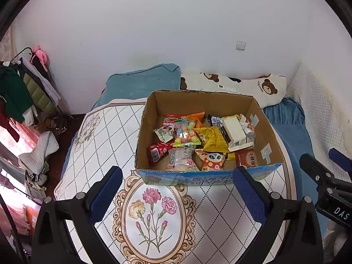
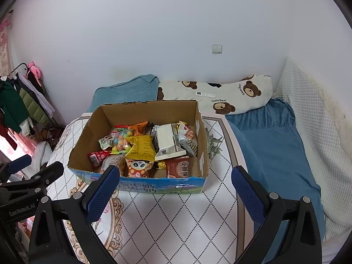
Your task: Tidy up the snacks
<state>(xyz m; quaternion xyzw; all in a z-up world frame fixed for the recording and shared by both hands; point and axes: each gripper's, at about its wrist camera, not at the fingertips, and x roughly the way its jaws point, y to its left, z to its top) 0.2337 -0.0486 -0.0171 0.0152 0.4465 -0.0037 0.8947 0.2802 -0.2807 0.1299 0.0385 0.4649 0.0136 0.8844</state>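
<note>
An open cardboard box (image 1: pixel 145 132) (image 2: pixel 83 145) with a blue printed front stands on a round table with a floral cloth (image 1: pixel 154 209) (image 2: pixel 176 215). It holds several snack packets: a yellow bag (image 1: pixel 214 139) (image 2: pixel 140 146), a white carton (image 1: pixel 234 132) (image 2: pixel 166 140), a panda packet (image 1: pixel 212 159) (image 2: pixel 138 167), a red packet (image 1: pixel 157 151) (image 2: pixel 96 157) and a candy bag (image 1: pixel 186 133) (image 2: pixel 121 140). My left gripper (image 1: pixel 178 182) is open and empty, just short of the box front. My right gripper (image 2: pixel 176 180) is open and empty at the box's front right corner.
The table sits on a bed with a blue sheet (image 2: pixel 275 145), a blue pillow (image 1: pixel 143 83) and a bear-print pillow (image 2: pixel 231 96) with a white remote (image 2: pixel 204 94). A clothes rack (image 1: pixel 19 88) stands at the left. The right gripper shows at the left view's right edge (image 1: pixel 325 178).
</note>
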